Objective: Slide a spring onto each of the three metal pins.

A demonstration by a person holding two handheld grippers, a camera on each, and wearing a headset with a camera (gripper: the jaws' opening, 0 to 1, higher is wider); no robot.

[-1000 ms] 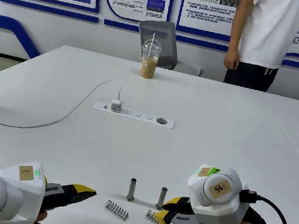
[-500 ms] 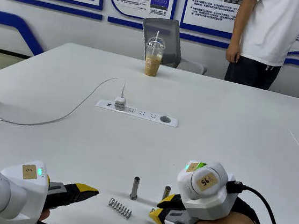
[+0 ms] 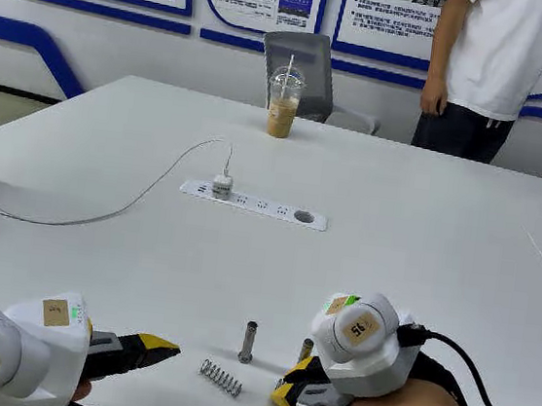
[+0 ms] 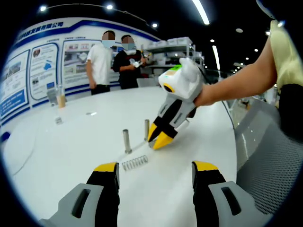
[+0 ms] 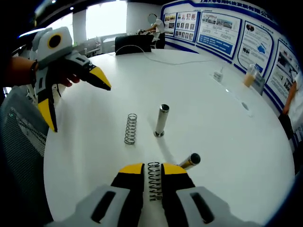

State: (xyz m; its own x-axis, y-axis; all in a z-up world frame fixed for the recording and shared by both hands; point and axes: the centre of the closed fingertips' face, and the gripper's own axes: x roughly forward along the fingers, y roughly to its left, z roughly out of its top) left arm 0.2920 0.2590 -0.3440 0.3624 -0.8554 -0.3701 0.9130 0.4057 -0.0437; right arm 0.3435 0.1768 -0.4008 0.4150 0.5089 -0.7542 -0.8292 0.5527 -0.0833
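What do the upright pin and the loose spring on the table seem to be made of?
The upright pin looks like steel: smooth grey, with a dull shine along its side. The loose spring is likely thin steel wire: bare grey coils with small glints.

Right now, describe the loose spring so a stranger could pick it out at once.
On the white table, look near the front edge, well short of the power strip. Beside the foot of the left-hand metal pin lies the loose spring, flat on its side. Unlike the other spring, clamped in the right gripper, nothing holds it.
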